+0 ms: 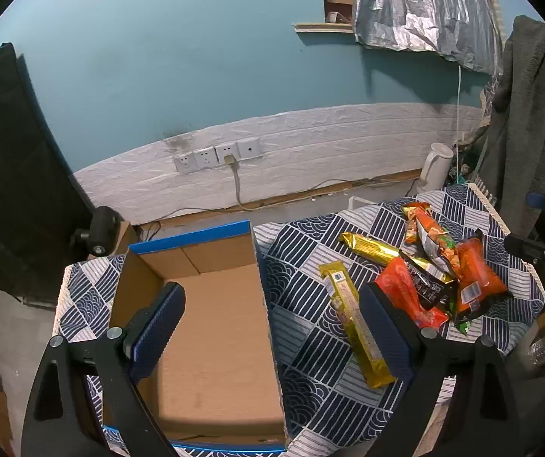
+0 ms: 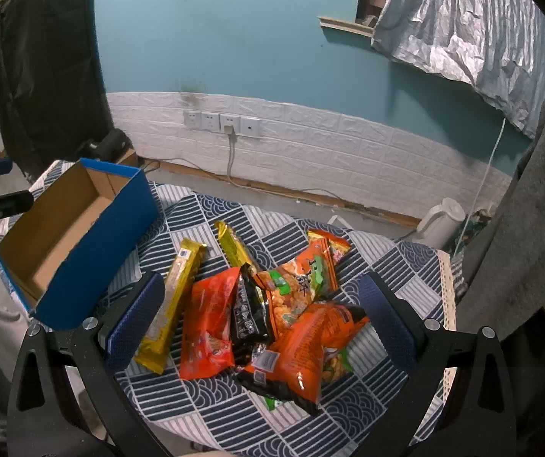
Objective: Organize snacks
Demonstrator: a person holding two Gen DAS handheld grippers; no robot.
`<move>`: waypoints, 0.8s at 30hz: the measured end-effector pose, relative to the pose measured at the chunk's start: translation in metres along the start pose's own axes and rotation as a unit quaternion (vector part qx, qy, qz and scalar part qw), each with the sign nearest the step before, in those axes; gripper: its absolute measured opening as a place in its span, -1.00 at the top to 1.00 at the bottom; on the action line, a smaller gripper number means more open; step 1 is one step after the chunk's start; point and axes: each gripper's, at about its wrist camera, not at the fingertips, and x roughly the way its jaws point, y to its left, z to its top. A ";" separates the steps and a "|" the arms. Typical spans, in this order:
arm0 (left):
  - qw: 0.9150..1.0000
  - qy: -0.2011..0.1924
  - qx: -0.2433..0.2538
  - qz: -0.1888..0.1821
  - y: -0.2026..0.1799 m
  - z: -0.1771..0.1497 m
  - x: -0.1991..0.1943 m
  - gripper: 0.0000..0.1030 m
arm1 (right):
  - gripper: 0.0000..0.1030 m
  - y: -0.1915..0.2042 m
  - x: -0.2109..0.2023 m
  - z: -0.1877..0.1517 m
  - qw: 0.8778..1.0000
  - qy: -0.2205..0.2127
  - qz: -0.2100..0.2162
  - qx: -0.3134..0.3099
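An open, empty cardboard box [image 1: 211,255] with blue outer walls [image 2: 101,251] sits on the left of the patterned tablecloth [image 1: 310,342]. My left gripper [image 1: 272,327] hovers open above the box's right wall, nothing between its fingers. To its right lies a long yellow bar [image 1: 352,327], then a heap of snacks. My right gripper [image 2: 261,320] is open above that heap, touching nothing: the yellow bar [image 2: 173,297], a gold bar [image 2: 234,247], a red-orange packet [image 2: 207,323], a black packet [image 2: 247,312] and two orange bags [image 2: 306,346].
A white kettle [image 2: 440,224] stands on the floor beyond the table's far right corner. Wall sockets [image 1: 215,156] with a plugged cable are behind the box. A grey cloth [image 1: 528,114] hangs at the right, a black panel [image 1: 5,171] at the left.
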 end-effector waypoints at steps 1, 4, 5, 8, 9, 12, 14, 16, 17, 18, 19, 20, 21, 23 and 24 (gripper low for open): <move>1.000 0.000 0.000 -0.001 0.000 -0.001 0.001 -0.82 | -0.94 -0.001 0.000 0.000 1.000 0.000 0.000 0.000; 1.000 0.000 0.000 -0.001 0.000 -0.001 0.001 -0.82 | -0.94 -0.001 0.000 0.001 1.000 0.001 0.000 0.000; 1.000 0.001 0.000 -0.001 0.000 -0.001 0.001 -0.82 | -0.95 -0.001 0.000 0.000 1.000 0.002 0.000 0.000; 1.000 0.000 0.000 -0.001 -0.001 -0.001 0.001 -0.82 | -0.94 -0.001 -0.001 0.000 1.000 0.001 0.000 0.000; 1.000 0.000 0.000 -0.001 -0.001 -0.001 0.001 -0.82 | -0.94 -0.001 0.000 0.000 1.000 0.001 0.001 0.000; 1.000 0.000 0.001 -0.001 -0.001 -0.002 0.001 -0.82 | -0.94 -0.002 -0.001 0.000 1.000 0.001 0.000 -0.001; 1.000 0.000 0.001 -0.001 -0.001 -0.002 0.001 -0.82 | -0.94 -0.002 -0.001 0.000 1.000 0.001 0.000 0.000; 1.000 0.000 0.001 -0.001 -0.001 -0.002 0.001 -0.82 | -0.94 -0.002 -0.001 0.000 1.000 0.001 0.000 0.000; 1.000 0.000 0.000 -0.001 -0.001 -0.002 0.001 -0.82 | -0.94 -0.002 -0.001 0.000 1.000 0.001 0.000 0.000; 1.000 0.001 0.000 -0.002 -0.002 -0.002 0.001 -0.82 | -0.94 -0.002 -0.001 0.000 1.000 0.001 0.000 -0.001; 1.000 0.001 0.000 -0.002 -0.001 -0.002 0.001 -0.82 | -0.95 -0.002 -0.001 0.000 1.000 0.002 -0.001 -0.001; 1.000 0.001 0.000 -0.003 0.000 -0.002 0.000 -0.82 | -0.94 -0.002 -0.001 0.001 1.000 0.002 0.000 -0.001; 1.000 0.002 -0.001 -0.003 -0.001 -0.002 0.000 -0.82 | -0.94 -0.002 -0.001 0.000 1.000 0.002 0.000 -0.001; 1.000 0.003 -0.001 -0.003 -0.002 -0.003 0.000 -0.82 | -0.95 -0.002 -0.001 0.001 1.000 0.002 0.000 -0.001; 1.000 0.004 -0.001 -0.004 -0.001 -0.003 0.000 -0.82 | -0.95 -0.002 -0.001 0.001 1.000 0.002 -0.001 -0.001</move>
